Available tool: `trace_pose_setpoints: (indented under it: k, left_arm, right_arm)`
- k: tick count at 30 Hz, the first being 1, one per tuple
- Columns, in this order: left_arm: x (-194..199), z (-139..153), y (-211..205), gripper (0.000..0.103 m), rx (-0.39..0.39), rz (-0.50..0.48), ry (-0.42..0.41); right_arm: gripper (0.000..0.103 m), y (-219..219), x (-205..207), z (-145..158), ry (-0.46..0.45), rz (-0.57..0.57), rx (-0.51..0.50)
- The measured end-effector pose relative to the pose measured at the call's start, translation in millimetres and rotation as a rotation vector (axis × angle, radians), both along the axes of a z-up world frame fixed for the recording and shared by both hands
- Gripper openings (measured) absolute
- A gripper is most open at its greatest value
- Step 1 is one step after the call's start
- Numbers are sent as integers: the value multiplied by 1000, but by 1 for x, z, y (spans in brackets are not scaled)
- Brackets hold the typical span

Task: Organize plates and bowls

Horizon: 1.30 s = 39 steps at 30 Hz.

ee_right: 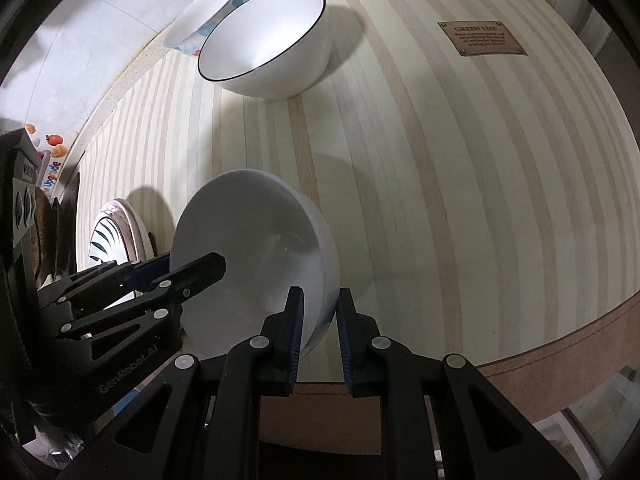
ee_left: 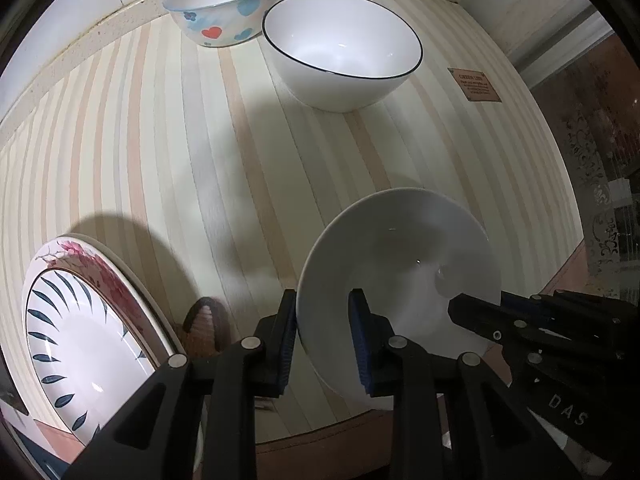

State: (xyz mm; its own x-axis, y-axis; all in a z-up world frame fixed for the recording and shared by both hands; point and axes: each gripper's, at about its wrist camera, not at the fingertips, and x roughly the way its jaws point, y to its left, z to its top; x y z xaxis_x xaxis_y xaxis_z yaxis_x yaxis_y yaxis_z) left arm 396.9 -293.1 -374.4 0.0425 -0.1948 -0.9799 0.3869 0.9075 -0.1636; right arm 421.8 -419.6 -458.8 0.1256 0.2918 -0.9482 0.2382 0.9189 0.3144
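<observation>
Left wrist view: left gripper (ee_left: 322, 334) clamped on near-left rim of white bowl (ee_left: 404, 256) — one pad inside, one outside. Right gripper (ee_left: 486, 310) seen at bowl's right rim. Bowl held over striped mat (ee_left: 168, 152). Black-rimmed bowl (ee_left: 344, 56) far, straight ahead; heart bowl (ee_left: 224, 4) beyond, left. Plates (ee_left: 76, 320) near left.

Right wrist view: right gripper (ee_right: 319, 334) clamped on bowl's (ee_right: 248, 232) near-right wall. Black-rimmed bowl (ee_right: 268, 44) far, slightly left — likely nesting target, reached equally by both hands.

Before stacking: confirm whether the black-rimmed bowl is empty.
Yes, in the left wrist view the black-rimmed bowl shows only a bare white inside, with nothing lying in it.
</observation>
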Motion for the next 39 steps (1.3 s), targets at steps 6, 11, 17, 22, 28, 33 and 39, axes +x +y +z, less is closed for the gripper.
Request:
trace_pose_setpoints:
  k: [6, 11, 17, 22, 28, 33, 39]
  left_arm:
    - [8, 34, 20, 24, -32, 67, -12]
    - [49, 64, 29, 36, -91, 138, -58]
    - [123, 42, 13, 36, -117, 198, -18]
    - [158, 12, -11, 36, -89, 165, 29]
    - [164, -9, -26, 24, -94, 136, 53]
    - [160, -9, -31, 24, -78, 125, 32]
    - [155, 3, -27, 24, -70, 109, 13]
  right_arm:
    - [19, -20, 3, 16, 17, -18, 51]
    - [41, -47, 22, 61, -69, -43, 53]
    - [49, -69, 90, 74, -147, -71, 29]
    - [49, -73, 147, 37, -108, -78, 40]
    - [17, -67, 175, -2, -48, -61, 66]
    - [14, -65, 179, -8, -48, -58, 53]
    - [13, -63, 176, -1, -56, -48, 42]
